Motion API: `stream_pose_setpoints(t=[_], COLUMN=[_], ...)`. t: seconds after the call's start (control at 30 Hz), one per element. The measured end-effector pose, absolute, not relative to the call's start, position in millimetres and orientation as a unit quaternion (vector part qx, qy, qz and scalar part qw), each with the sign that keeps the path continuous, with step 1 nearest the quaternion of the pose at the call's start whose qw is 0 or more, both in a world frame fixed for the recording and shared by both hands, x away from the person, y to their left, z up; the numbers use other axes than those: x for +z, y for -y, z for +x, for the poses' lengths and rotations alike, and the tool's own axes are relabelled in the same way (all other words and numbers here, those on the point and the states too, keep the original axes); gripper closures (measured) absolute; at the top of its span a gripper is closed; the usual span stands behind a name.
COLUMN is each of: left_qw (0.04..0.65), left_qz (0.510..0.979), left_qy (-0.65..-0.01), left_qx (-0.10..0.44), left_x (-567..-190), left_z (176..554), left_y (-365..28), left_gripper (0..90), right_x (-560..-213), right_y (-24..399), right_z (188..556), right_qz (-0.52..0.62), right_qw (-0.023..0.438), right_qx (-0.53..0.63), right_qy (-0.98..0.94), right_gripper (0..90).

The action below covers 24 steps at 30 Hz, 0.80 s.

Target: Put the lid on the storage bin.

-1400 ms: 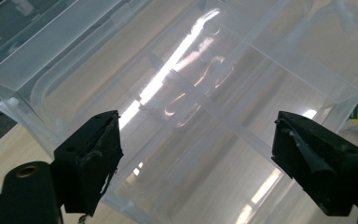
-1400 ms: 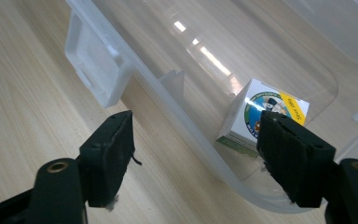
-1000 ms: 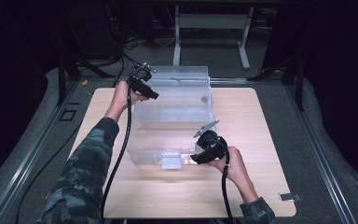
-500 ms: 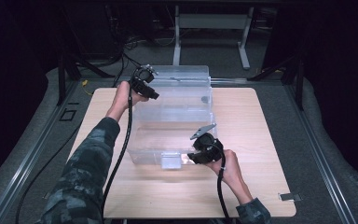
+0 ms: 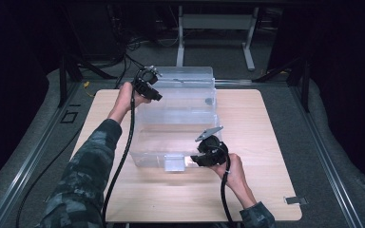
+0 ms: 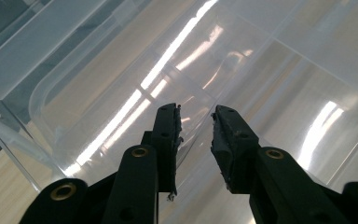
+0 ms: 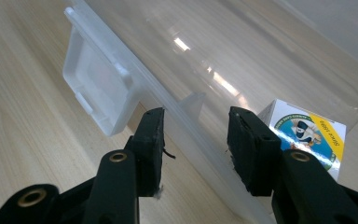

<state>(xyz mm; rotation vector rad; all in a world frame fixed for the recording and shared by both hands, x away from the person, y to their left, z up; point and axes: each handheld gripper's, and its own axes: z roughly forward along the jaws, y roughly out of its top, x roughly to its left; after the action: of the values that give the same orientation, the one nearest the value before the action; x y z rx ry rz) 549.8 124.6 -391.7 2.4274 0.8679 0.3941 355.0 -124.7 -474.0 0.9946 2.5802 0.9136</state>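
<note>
Your clear plastic bin (image 5: 178, 118) sits at the centre of the pale wooden table (image 5: 266, 142), ringed by grey floor mat (image 5: 323, 142) in a dark room. Your left gripper (image 5: 154, 95), at 11 o'clock, has just been closing; its narrowly parted jaws straddle the bin's rim. At 5 o'clock, your right gripper (image 5: 197, 159) straddles the near rim, jaws half open; whether either gripper's pads press cannot be told.

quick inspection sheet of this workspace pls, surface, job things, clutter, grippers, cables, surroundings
surface: light wooden tabletop, bare around the bin
job's things: clear plastic bin standing mid-table, white latch on its near rim; labelled sticker on its wall
clutter: small metal clip near the table's corner
grippers: left hand-held gripper astride the far rim, jaws just closing; right hand-held gripper astride the near rim beside the latch; contact of the pads unclear
cables: black cable trails from each gripper
surroundings: dark floor, white frame legs behind
</note>
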Motion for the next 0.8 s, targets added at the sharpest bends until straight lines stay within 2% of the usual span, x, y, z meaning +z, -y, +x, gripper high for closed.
stream_pose_setpoints(t=[0.37,0.43,0.53,0.8], left_qw=[0.254,0.253,0.253,0.256], left_qz=[0.898,0.9,0.901,0.901], left_qy=[-0.328,-0.324,-0.323,-0.321], left_qx=[0.144,0.143,0.143,0.14], left_x=[-388.2,-386.9,-386.4,-383.9], left_z=[547.5,546.1,545.2,543.2], left_y=[-121.3,-121.2,-121.3,-121.7], left_gripper=[72.2,73.0,73.4,75.1], right_x=[-476.1,-490.9,-484.7,-484.3], right_y=[123.6,117.2,120.8,121.3], right_z=[354.2,358.7,358.1,355.1], right_qz=[0.346,0.347,0.35,0.354], right_qw=[0.117,0.126,0.12,0.134], right_qx=[0.316,0.28,0.288,0.291], right_qy=[-0.875,-0.886,-0.883,-0.879], right_gripper=[55.6,50.9,55.1,54.4])
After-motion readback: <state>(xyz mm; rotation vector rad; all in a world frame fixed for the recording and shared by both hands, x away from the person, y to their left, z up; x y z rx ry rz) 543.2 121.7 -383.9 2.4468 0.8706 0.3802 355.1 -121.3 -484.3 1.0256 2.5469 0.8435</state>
